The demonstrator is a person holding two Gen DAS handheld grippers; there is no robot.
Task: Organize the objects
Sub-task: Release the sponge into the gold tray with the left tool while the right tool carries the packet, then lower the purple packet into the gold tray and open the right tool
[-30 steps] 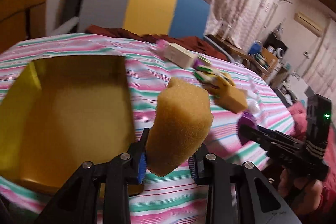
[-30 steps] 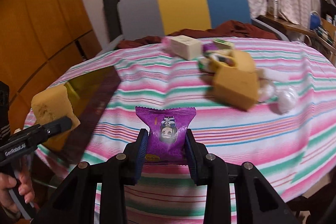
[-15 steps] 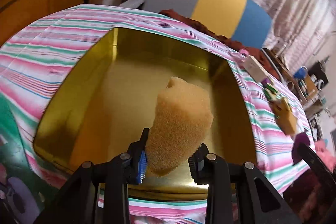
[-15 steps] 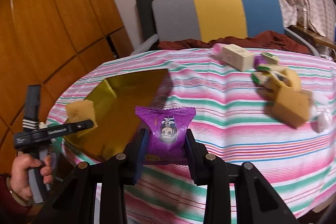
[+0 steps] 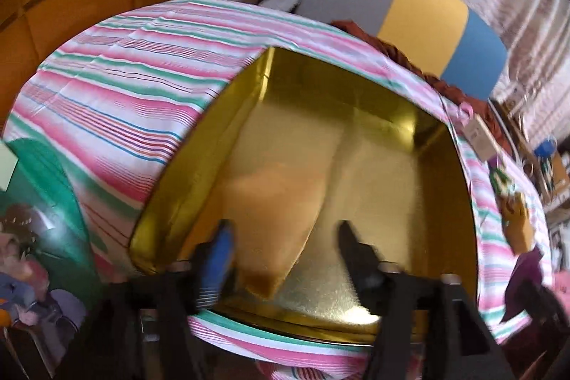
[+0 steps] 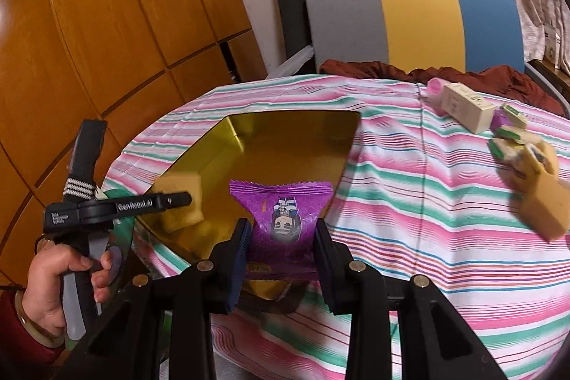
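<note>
The left claw (image 5: pixel 285 255) is over the gold tin (image 5: pixel 199 212) on the striped table (image 5: pixel 117 116) and its jaws are opening; the sponge (image 5: pixel 278 219) is between them, blurred, inside the tin. The right claw (image 6: pixel 281 259) is closed on a purple packet (image 6: pixel 281 219) near the tin's edge. More things (image 6: pixel 527 166) lie far right.

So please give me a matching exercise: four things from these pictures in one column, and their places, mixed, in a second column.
Things:
1. sponge
2. purple packet
3. white box
4. red cloth

Places:
A. on the far side of the striped tablecloth
B. in the right claw
C. over the gold tray, between the opening jaws of the left claw
D. behind the table, at the chair

Pairs: 1-C, 2-B, 3-A, 4-D
</note>
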